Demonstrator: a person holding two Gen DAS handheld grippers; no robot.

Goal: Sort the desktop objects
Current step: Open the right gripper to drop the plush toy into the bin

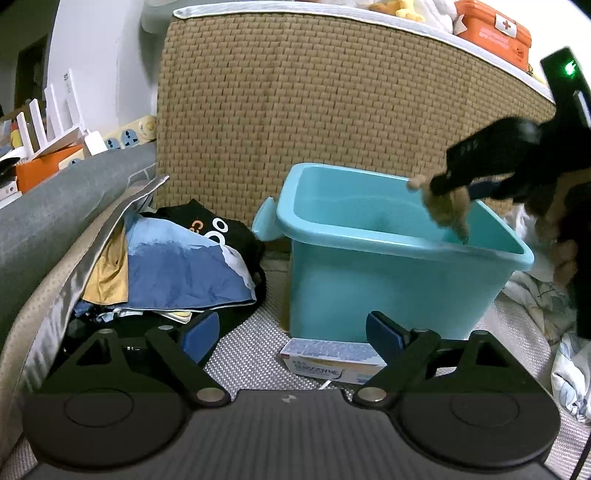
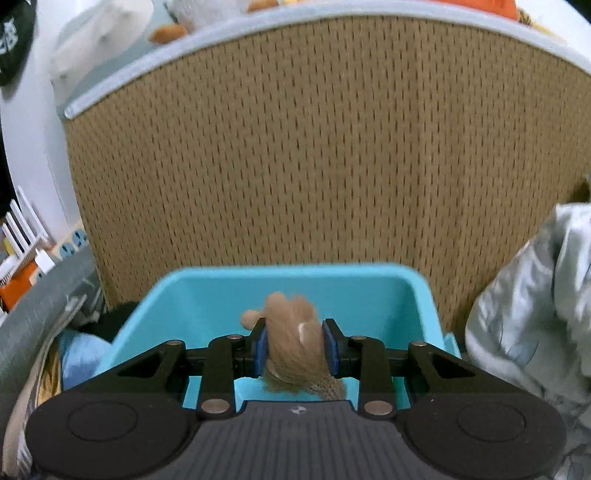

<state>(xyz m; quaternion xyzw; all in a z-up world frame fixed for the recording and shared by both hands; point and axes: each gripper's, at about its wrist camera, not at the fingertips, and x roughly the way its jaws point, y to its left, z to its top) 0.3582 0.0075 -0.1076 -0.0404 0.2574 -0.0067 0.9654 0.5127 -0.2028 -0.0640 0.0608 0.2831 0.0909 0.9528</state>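
A teal plastic bin [image 1: 369, 288] stands on a woven mat against a tall wicker basket. My right gripper [image 2: 294, 345] is shut on a tan furry plush toy [image 2: 295, 347] and holds it over the bin [image 2: 207, 295]. From the left wrist view that right gripper [image 1: 461, 184] hangs above the bin's right rim with the plush toy [image 1: 447, 210] dangling inside the opening. My left gripper [image 1: 291, 338] stands open low in front of the bin, with a small toothpaste box [image 1: 328, 360] lying on the mat between its fingers.
A pile of folded clothes, blue, black and gold [image 1: 173, 266], lies left of the bin. The wicker basket [image 1: 314, 103] rises behind, with an orange first-aid case [image 1: 495, 29] on top. Crumpled pale fabric [image 2: 535, 302] sits right of the bin. A grey ledge [image 1: 55, 206] runs along the left.
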